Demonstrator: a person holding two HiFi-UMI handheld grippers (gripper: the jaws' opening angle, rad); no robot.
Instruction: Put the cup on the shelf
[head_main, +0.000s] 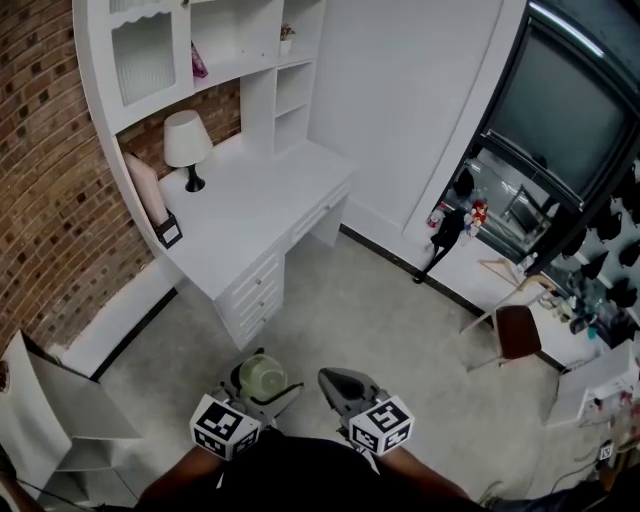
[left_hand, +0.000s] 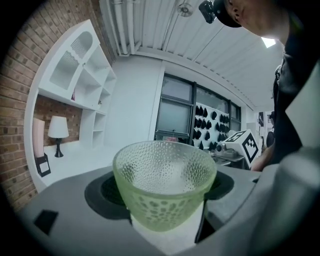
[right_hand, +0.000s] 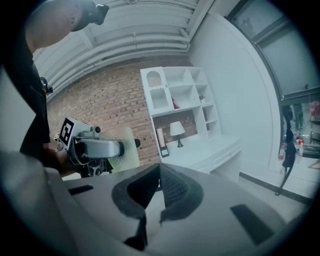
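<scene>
I'm looking down on a pale floor (head_main: 380, 320), with both claws low and close in to me. Well ahead of the left claw (left_hand: 165, 202) and off to its left runs the brick wall (head_main: 40, 170). Against it stands the white desk (head_main: 250, 215), with the shelf (head_main: 250, 70) rising from its back, all well apart from both claws. Far out to the right of the right claw (right_hand: 159, 172) there's a brown chair (head_main: 517, 332). On the desk, ahead and left of the left claw, a white lamp (head_main: 186, 148) stands upright just under the shelf's lowest board. Now the cup (left_hand: 164, 182): green dimpled glass, upright, mouth up, sitting right between the left claw's jaws. Those jaws are closed in on its lower sides, so it's gripped and held over the floor, well short of the desk and shelf. The right claw has its jaws brought together, pads meeting at the tips, nothing between them. It hangs just beside the left claw, on its right. From the right claw's own camera I see the left claw and the cup off to its left, with the brick wall behind them.
</scene>
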